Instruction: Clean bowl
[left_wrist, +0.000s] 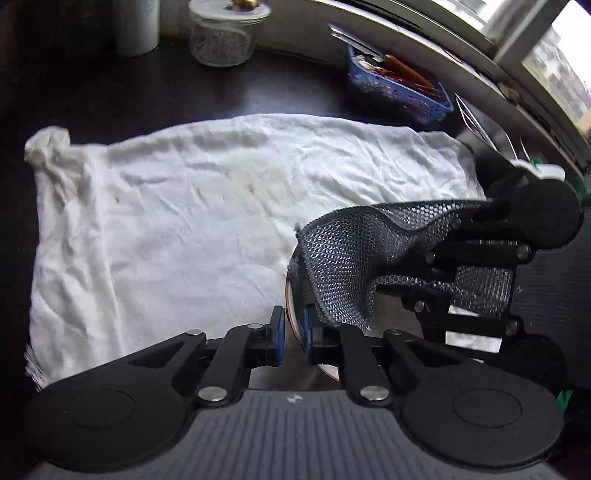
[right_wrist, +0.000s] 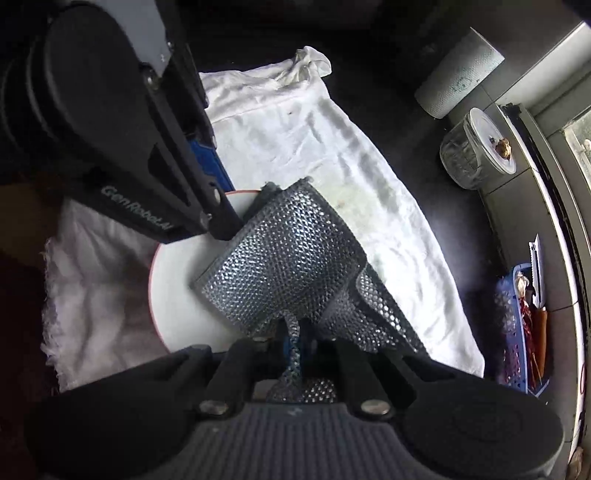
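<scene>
A white bowl with a red rim (right_wrist: 177, 299) sits over a white cloth (right_wrist: 295, 140). My left gripper (left_wrist: 293, 339) is shut on the bowl's rim (left_wrist: 291, 295), one blue pad on each side; it also shows in the right wrist view (right_wrist: 218, 184). My right gripper (right_wrist: 293, 343) is shut on a silver mesh scrubbing cloth (right_wrist: 284, 258), which lies draped into the bowl. In the left wrist view the mesh cloth (left_wrist: 343, 258) hangs from the right gripper (left_wrist: 476, 221) and hides most of the bowl.
The white cloth (left_wrist: 184, 221) has faint stains and covers a dark countertop (left_wrist: 147, 92). A glass jar with a lid (left_wrist: 221, 33), a paper roll (left_wrist: 138, 26) and a blue basket of utensils (left_wrist: 399, 88) stand at the back by the window sill.
</scene>
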